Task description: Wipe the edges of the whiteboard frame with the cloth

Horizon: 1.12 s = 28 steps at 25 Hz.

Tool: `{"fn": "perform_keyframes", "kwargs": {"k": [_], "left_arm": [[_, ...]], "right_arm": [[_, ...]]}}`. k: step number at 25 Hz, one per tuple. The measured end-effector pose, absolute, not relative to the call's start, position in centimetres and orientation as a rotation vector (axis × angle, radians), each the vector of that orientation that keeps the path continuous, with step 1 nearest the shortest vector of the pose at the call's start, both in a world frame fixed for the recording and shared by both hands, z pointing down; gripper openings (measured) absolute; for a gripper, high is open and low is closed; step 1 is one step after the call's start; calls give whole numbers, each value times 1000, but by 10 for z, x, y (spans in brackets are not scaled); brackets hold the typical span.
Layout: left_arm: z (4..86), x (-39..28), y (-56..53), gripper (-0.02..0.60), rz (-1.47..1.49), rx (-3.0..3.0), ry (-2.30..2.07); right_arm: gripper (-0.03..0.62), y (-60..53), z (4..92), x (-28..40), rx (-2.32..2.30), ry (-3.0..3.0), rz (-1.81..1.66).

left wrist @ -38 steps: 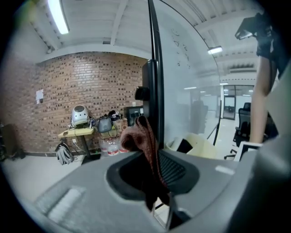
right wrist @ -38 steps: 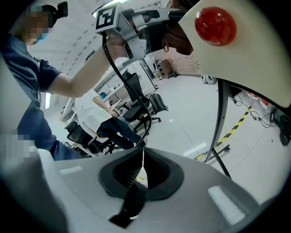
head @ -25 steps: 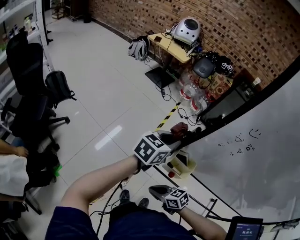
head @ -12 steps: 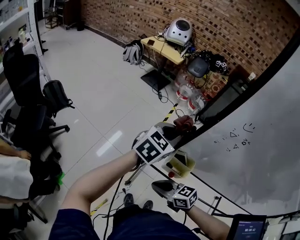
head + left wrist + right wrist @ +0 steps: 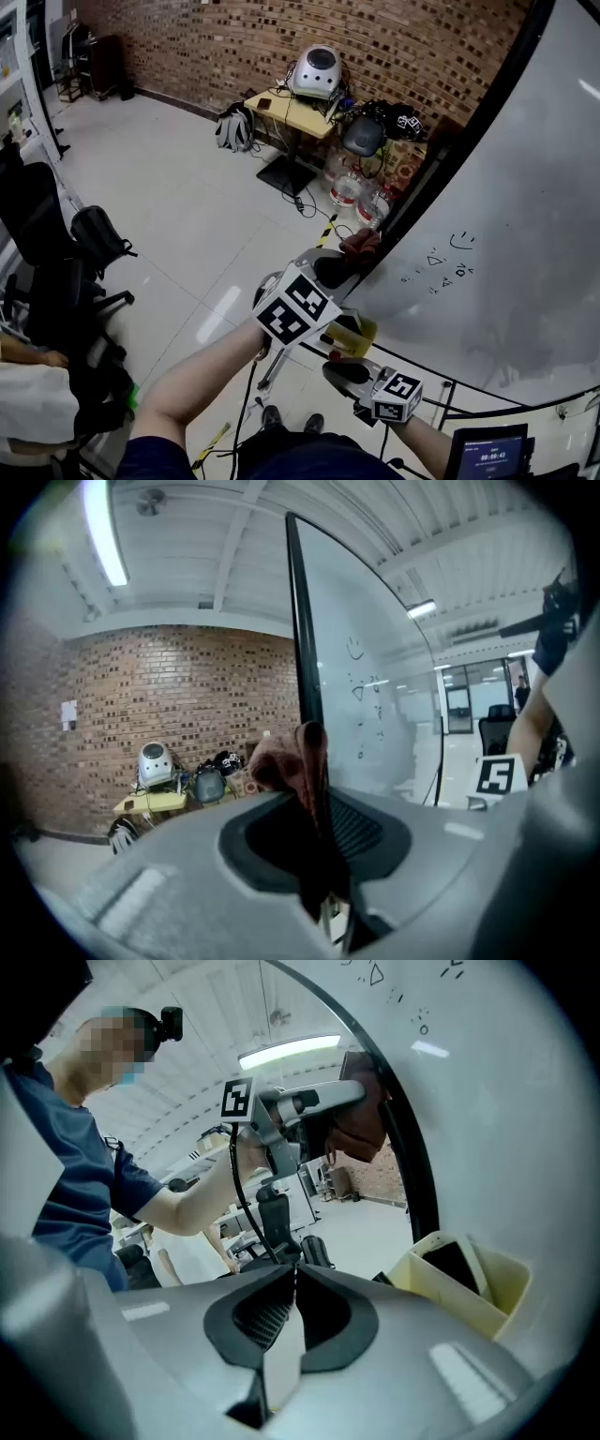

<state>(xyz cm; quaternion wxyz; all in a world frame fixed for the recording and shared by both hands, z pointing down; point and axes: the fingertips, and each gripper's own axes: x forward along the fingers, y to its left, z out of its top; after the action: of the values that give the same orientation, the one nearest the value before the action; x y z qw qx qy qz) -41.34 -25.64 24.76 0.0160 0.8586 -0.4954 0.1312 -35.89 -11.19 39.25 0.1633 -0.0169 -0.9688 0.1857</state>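
Your left gripper (image 5: 347, 257) has its jaws clamped tight on the reddish-brown cloth (image 5: 298, 754). A bunched fold of it stands out past the tips, right at the black whiteboard frame (image 5: 452, 141) on the board's left vertical edge. From the head view the cloth looks pressed against the frame, though the angle makes that contact hard to confirm.

Your right gripper (image 5: 293, 1277) has its jaws fully together with nothing between them. It hangs low near the yellow tray (image 5: 469, 1283) at the board's bottom rail.

To do this stroke well, run the loose fold along the outer face of the frame, not the white surface. Let the fabric rather than the hard jaw tips bear on the edge. Hold the grip firm so the fold does not slip out, and lead it up in one even line.

As for writing, the whiteboard (image 5: 525, 281) carries only small marker doodles, a triangle and a smile-like curve, with no legible words. The small screen (image 5: 487, 457) shows digits too small to read.
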Motion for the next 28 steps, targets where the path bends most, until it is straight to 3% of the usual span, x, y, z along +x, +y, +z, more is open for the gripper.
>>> {"fn": "perform_keyframes", "kwargs": {"k": [6, 17, 28], "left_arm": [[230, -408, -262, 77, 363, 2705, -1541], [125, -407, -257, 77, -83, 2852, -1591], [63, -407, -256, 77, -151, 2922, -1679]], "right_arm": [[14, -109, 391, -351, -23, -2786, 535], [14, -119, 342, -352, -5, -2892, 505], [14, -137, 312, -348, -14, -2983, 388]]}}
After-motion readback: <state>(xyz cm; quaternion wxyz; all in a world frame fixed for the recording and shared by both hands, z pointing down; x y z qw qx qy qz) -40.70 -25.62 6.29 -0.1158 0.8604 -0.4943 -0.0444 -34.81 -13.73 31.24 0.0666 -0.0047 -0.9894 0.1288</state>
